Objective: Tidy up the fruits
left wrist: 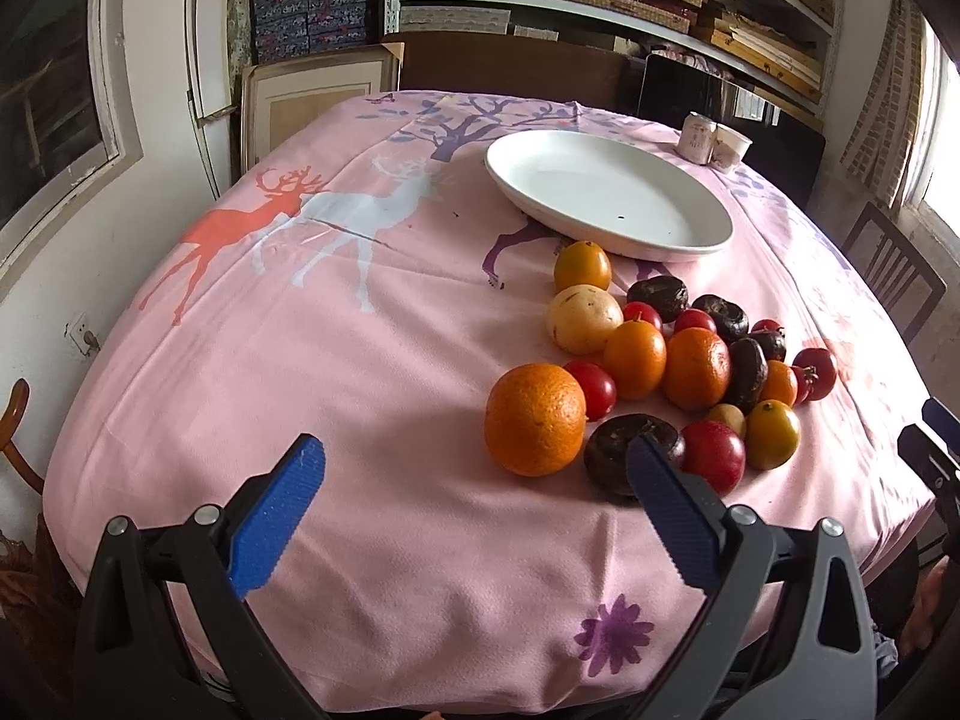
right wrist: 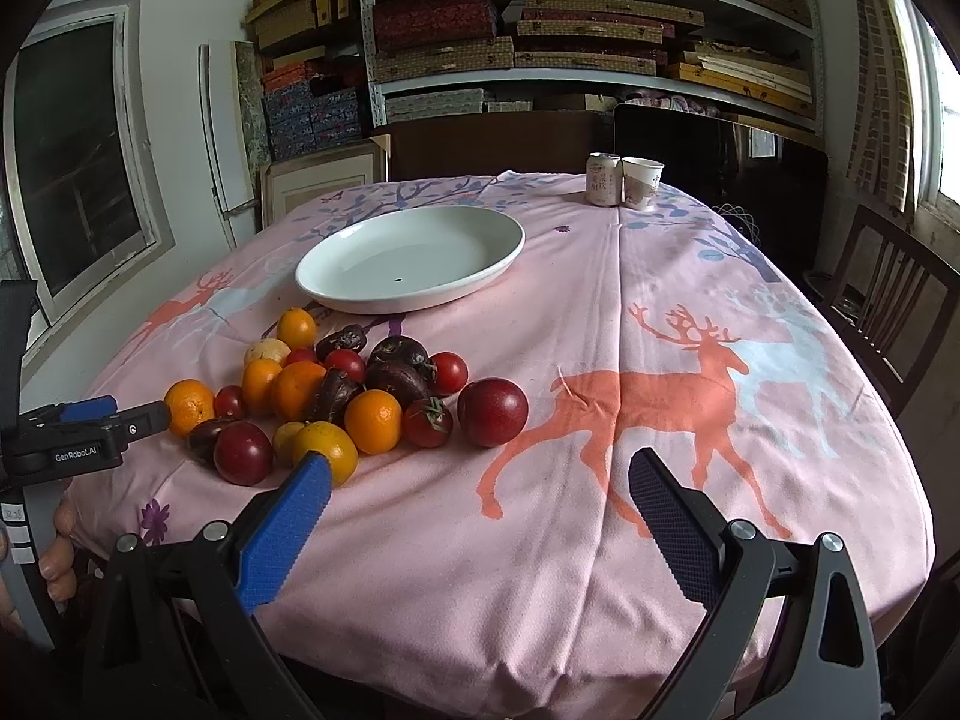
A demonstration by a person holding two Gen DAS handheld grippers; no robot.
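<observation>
A heap of mixed fruit (left wrist: 672,366) (right wrist: 336,396) lies on the pink tablecloth: oranges, red plums, small tomatoes, dark brown fruits and a pale yellow one. A large orange (left wrist: 535,419) sits at its near left edge. Behind the heap stands an empty white oval plate (left wrist: 606,198) (right wrist: 411,258). My left gripper (left wrist: 474,474) hovers open at the table's near edge, its right finger in front of a dark fruit (left wrist: 624,459). My right gripper (right wrist: 480,489) is open over bare cloth, right of the heap. A red plum (right wrist: 493,412) lies just ahead of it.
A drink can (right wrist: 604,179) and paper cup (right wrist: 641,181) stand at the far edge. Wooden chairs (right wrist: 882,312) flank the table on the right. Shelves of boxes (right wrist: 540,30) fill the back wall. The left gripper's body (right wrist: 84,432) and a hand show at the right view's left edge.
</observation>
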